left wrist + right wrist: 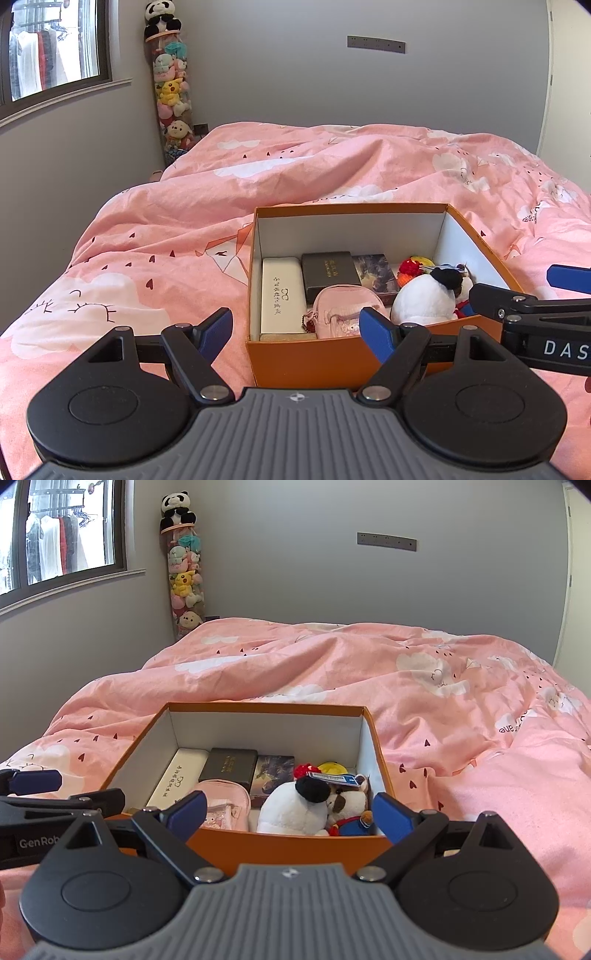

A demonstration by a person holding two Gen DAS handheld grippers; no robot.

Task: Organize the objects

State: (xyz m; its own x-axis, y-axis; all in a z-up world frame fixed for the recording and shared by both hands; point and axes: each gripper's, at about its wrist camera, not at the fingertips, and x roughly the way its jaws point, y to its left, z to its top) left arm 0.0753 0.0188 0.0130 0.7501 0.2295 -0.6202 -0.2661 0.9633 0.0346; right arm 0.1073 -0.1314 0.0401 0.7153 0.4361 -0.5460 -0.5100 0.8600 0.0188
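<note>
Both sets of jaws are standing wide open and gripping nothing: the left gripper (297, 332) is hovering at the near left corner of the orange box (314, 363), one blue pad out over the pink duvet (155, 229) and the other over the box's near rim, while the right gripper (290, 814) is hanging just before the near wall of the same box, its pads straddling the right half. Inside, the items are lying packed together: a white glasses case (279, 295) along the left wall, a dark brown box (330, 271) beside it toward the far side, a small pink pouch (341, 312) near the front, a printed card box (273, 775) in the middle, a white plush with a black ear (295, 805) and a small brown-faced plush (349, 806) at the near right, and red and yellow toys (323, 770) behind them. No loose item is showing on the bedding around the box, so the gathering step is looking finished or nearly so. The next move is probably calling for either tidying the contents or taking hold of the box walls from both sides; no lid is in view. Beyond the bed, a tall tube of plush toys (184, 579) is standing in the far left corner beside the window (70, 535).
</note>
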